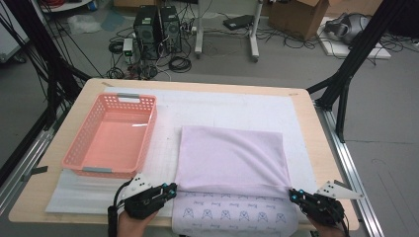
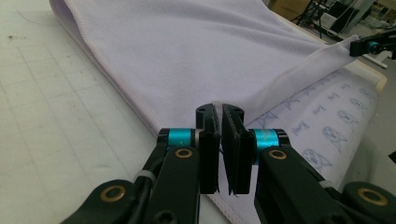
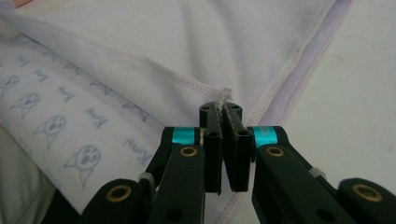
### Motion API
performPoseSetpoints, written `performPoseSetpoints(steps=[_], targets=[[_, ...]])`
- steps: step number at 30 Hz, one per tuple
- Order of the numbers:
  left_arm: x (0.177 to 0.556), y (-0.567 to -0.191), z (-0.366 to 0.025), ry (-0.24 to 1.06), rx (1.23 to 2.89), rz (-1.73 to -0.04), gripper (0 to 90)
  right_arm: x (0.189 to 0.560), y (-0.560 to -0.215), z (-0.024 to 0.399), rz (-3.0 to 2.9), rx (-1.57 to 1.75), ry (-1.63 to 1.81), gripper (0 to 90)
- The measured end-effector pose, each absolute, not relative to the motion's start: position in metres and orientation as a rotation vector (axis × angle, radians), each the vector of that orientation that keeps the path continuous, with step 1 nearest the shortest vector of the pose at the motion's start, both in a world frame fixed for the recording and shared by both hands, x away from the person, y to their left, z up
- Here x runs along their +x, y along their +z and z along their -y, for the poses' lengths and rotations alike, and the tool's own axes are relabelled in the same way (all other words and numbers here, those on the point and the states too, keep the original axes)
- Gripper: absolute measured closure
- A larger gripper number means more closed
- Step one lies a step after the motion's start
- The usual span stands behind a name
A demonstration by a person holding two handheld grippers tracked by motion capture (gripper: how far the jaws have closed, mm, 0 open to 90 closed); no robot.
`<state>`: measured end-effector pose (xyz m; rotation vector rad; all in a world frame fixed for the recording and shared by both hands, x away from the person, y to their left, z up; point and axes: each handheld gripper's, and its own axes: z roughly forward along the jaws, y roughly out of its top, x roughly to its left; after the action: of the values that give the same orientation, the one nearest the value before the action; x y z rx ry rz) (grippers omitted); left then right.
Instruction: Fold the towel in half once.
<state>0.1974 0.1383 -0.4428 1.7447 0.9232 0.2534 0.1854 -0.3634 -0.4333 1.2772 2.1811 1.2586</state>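
Both grippers clamp the folded edge of the lilac towel (image 1: 231, 155) at the near side: left gripper (image 1: 170, 190) on its left corner, right gripper (image 1: 294, 196) on its right. The held edge runs left-right between them, the cloth's bulk lying beyond toward the table's far side.

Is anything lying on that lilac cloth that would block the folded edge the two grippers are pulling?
Nothing visible. The lilac cloth is bare on top, and the pink plastic basket sits apart, to its left.
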Motion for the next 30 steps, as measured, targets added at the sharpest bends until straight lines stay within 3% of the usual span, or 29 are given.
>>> performPoseSetpoints(steps=[9,11,13,16,19,24,30], targets=[[0.177,-0.443,-0.143,0.262,1.742,-0.94,83.7,0.167,-0.435,0.358,-2.211,1.255,1.246,87.0],[0.176,-0.445,-0.141,0.263,1.744,-0.954,73.5,0.165,-0.436,0.357,-2.224,1.25,1.221,83.4],[0.176,-0.445,-0.14,0.277,1.739,-0.967,63.5,0.163,-0.434,0.36,-2.206,1.266,1.213,70.1],[0.179,-0.447,-0.137,0.266,1.731,-0.992,51.0,0.159,-0.427,0.367,-2.13,1.305,1.261,64.0],[0.184,-0.45,-0.133,0.27,1.757,-1.009,46.6,0.157,-0.419,0.372,-2.06,1.315,1.312,63.1],[0.189,-0.455,-0.123,0.259,1.809,-1.014,48.8,0.161,-0.421,0.364,-2.044,1.317,1.316,64.7],[0.191,-0.458,-0.111,0.342,1.89,-1.008,67.0,0.177,-0.434,0.346,-2.108,1.319,1.229,68.7]])
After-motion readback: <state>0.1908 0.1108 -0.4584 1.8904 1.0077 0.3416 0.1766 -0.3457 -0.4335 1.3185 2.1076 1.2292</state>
